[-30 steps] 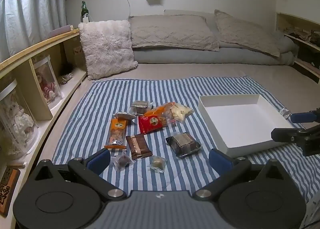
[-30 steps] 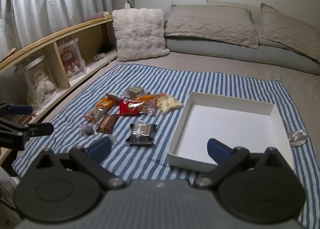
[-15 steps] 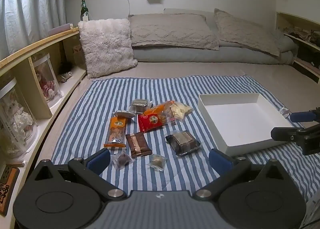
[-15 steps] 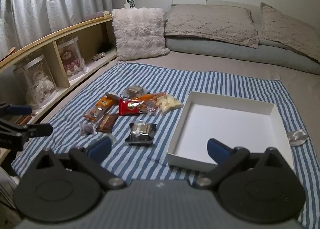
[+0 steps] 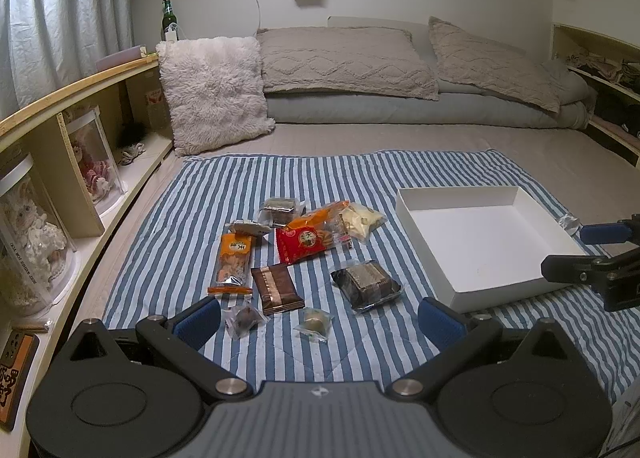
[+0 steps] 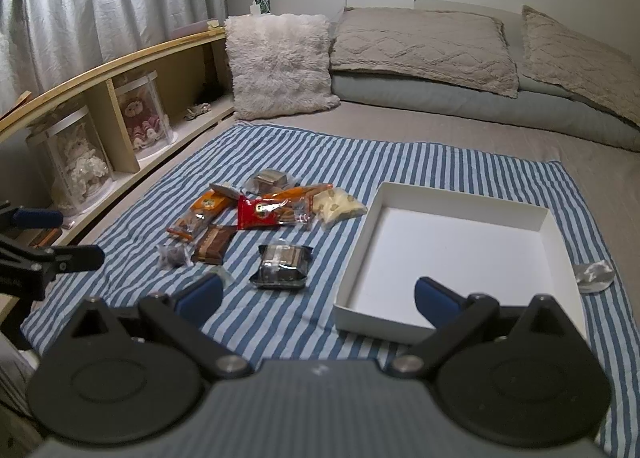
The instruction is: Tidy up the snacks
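Foreground: the left gripper (image 5: 319, 318) hangs with its blue-padded fingers spread wide and holding nothing, above the near edge of a blue-and-white striped cloth (image 5: 200, 213) laid on a bed. The right gripper (image 6: 316, 296) is likewise spread and empty, over the near wall of a white open box (image 6: 544, 217), which contains nothing.

Middle ground: the snacks lie loose on the cloth, left of the box and apart from it. Nearest are two small clear-wrapped sweets (image 5: 242, 318), a brown foil packet (image 5: 277, 288) and a dark cake in clear wrap (image 5: 366, 284). Behind them lie an orange packet (image 5: 234, 260), a red packet (image 5: 306, 242), a pale bag (image 5: 362, 219) and a further wrapped cake (image 5: 280, 207). A crumpled clear wrapper (image 6: 594, 274) rests just beside the box's right wall.

Background: a fluffy cushion (image 5: 214, 91), two beige pillows (image 5: 344, 59) on folded grey bedding, a wooden shelf (image 5: 64, 93) with dolls in clear cylinders, curtains, and a green bottle (image 5: 169, 19).

Printing on the packets is too small to read; the shelf's near end is cut off by the frame.
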